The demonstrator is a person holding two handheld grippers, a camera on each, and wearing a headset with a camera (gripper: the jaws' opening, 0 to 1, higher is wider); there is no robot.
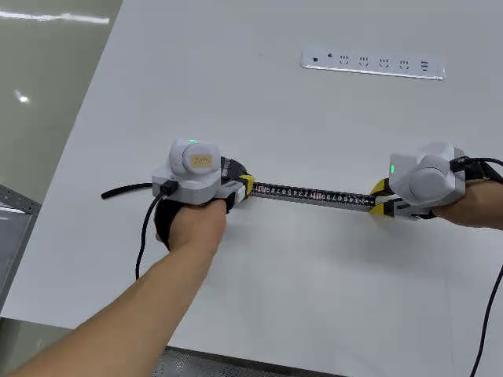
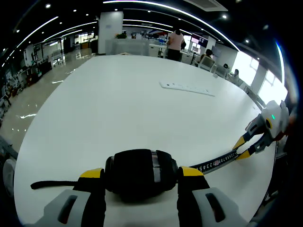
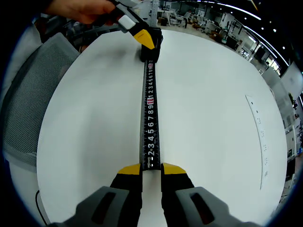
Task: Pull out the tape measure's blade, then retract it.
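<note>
White tabletop [image 1: 275, 283], matt and broad, carrying the lot below.

1. Tape measure case [image 2: 140, 172]: black, rounded, sitting on the table on the person's left side. It is clamped between the yellow-tipped jaws of the left gripper [image 1: 244, 187], one jaw on each flank.
2. Blade [image 3: 150, 118]: dark, with pale numerals and one red mark. It is extended from the case in a straight line, low over the table. Whether it touches the surface cannot be told. Its free end is pinched between the yellow tips of the right gripper [image 3: 151, 169], which are closed tight upon it.
3. Black strap [image 2: 52, 184]: lies on the table, trailing away from the case on the side opposite the blade.
4. Power strip [image 1: 372, 64]: white, with a row of sockets, flat on the far side of the table and well apart from the tape measure.
5. Black cable [image 1: 144, 236]: runs from the left gripper across the table toward the near edge.

A bare left hand [image 1: 196, 224] holds the left gripper, and a bare right hand [image 1: 471, 206] holds the right gripper.
</note>
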